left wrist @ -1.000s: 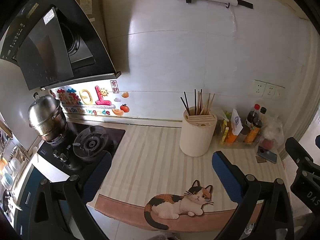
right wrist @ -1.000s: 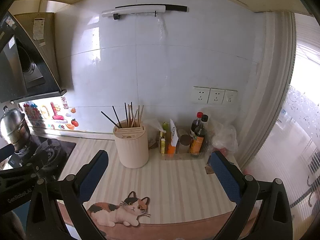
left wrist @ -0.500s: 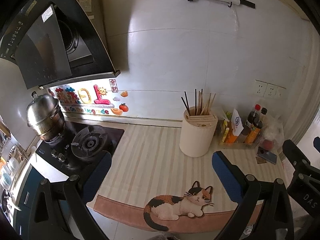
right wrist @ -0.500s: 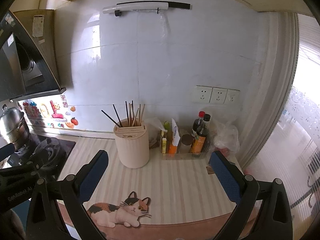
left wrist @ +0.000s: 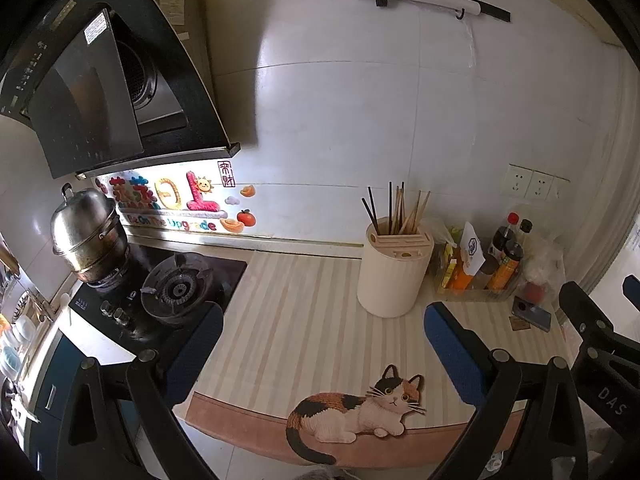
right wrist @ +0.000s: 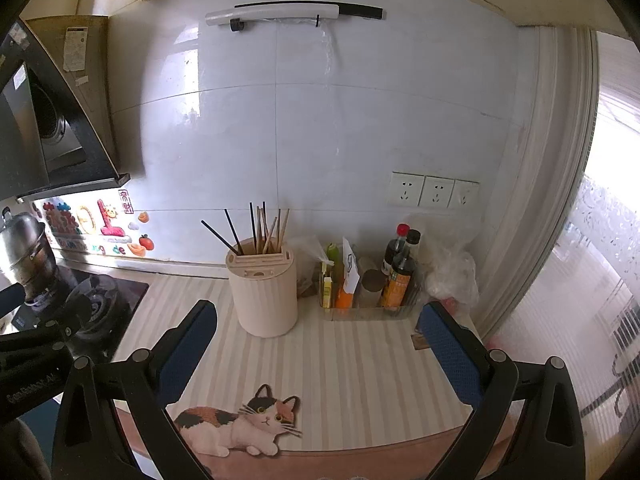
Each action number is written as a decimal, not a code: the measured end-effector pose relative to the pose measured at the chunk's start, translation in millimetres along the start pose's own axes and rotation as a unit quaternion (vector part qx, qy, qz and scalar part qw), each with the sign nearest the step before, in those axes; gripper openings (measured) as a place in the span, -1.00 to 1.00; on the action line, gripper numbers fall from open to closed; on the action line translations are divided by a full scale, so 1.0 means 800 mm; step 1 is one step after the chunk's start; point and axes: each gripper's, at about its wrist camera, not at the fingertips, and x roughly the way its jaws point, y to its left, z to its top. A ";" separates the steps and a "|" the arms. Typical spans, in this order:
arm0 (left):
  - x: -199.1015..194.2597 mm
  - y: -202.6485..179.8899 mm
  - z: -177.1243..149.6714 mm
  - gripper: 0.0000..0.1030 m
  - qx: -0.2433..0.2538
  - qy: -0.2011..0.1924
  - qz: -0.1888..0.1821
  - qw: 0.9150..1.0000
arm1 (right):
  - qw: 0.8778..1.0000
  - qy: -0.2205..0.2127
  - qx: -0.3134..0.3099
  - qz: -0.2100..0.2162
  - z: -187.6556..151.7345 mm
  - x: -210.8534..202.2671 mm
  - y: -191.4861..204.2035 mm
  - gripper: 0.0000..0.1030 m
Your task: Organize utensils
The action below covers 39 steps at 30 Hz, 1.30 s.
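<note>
Both views are barely drifting; left gripper (left wrist: 324, 344) and right gripper (right wrist: 316, 344) are hovering wide open, empty, short of the chopstick holder (right wrist: 262, 288).

A home kitchen: gas stove (left wrist: 176, 292), range hood (left wrist: 100, 80), steamer pot (left wrist: 86, 236), condiment bottles (right wrist: 400, 276).

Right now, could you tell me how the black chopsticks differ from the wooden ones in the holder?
The black chopsticks are dark and thin, while the wooden chopsticks are pale tan. The black ones lean outward toward the stove side; the wooden ones stand closer to upright, bunched together. Both sets sit tips-down in the same cream holder.
</note>
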 end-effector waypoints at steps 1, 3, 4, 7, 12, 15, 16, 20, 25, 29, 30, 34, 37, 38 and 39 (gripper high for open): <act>0.000 0.000 0.000 0.99 0.000 -0.001 0.000 1.000 | 1.000 0.000 0.000 0.000 0.000 0.000 0.000 1.00; 0.000 -0.001 0.001 0.99 0.000 0.000 -0.001 1.000 | 1.000 0.001 -0.002 0.000 -0.001 0.002 0.001 1.00; 0.000 -0.001 0.001 0.99 0.001 0.000 -0.002 1.000 | 1.000 0.001 -0.002 0.000 0.000 0.001 0.001 1.00; -0.002 -0.002 0.001 0.99 0.000 -0.001 -0.003 1.000 | 1.000 0.001 -0.002 0.000 0.000 0.001 0.001 1.00; -0.003 -0.003 0.000 0.99 0.000 -0.002 -0.004 1.000 | 1.000 0.003 -0.004 -0.001 -0.004 0.000 0.000 1.00; -0.006 -0.006 0.000 0.99 -0.001 -0.004 -0.004 1.000 | 1.000 0.002 -0.005 -0.001 -0.004 -0.003 -0.004 1.00; -0.006 -0.006 -0.001 0.99 -0.002 -0.004 -0.005 1.000 | 1.000 0.001 -0.005 -0.002 -0.004 -0.004 -0.004 1.00; -0.008 -0.007 -0.001 0.99 -0.003 -0.005 -0.005 1.000 | 1.000 -0.001 -0.006 -0.002 -0.003 -0.008 -0.007 1.00; -0.009 -0.007 -0.001 0.99 -0.005 -0.005 -0.005 1.000 | 1.000 -0.004 -0.008 -0.002 -0.003 -0.010 -0.009 1.00; -0.010 -0.008 -0.001 0.99 -0.005 -0.005 -0.005 1.000 | 1.000 -0.004 -0.007 -0.002 -0.003 -0.011 -0.008 1.00; -0.010 -0.009 -0.001 0.99 -0.005 -0.004 -0.005 1.000 | 1.000 -0.004 -0.007 -0.003 -0.003 -0.011 -0.009 1.00; -0.010 -0.007 -0.001 0.99 -0.005 -0.005 -0.005 1.000 | 1.000 -0.005 -0.008 -0.003 -0.002 -0.011 -0.009 1.00; -0.011 -0.008 -0.001 0.99 -0.006 -0.005 -0.003 1.000 | 1.000 -0.004 -0.008 -0.002 -0.002 -0.012 -0.010 1.00; -0.011 -0.009 -0.001 0.99 -0.006 -0.005 -0.003 1.000 | 1.000 -0.004 -0.008 -0.003 -0.002 -0.012 -0.009 1.00; -0.011 -0.008 -0.001 0.99 -0.006 -0.005 -0.004 1.000 | 1.000 -0.004 -0.008 -0.003 -0.002 -0.012 -0.010 1.00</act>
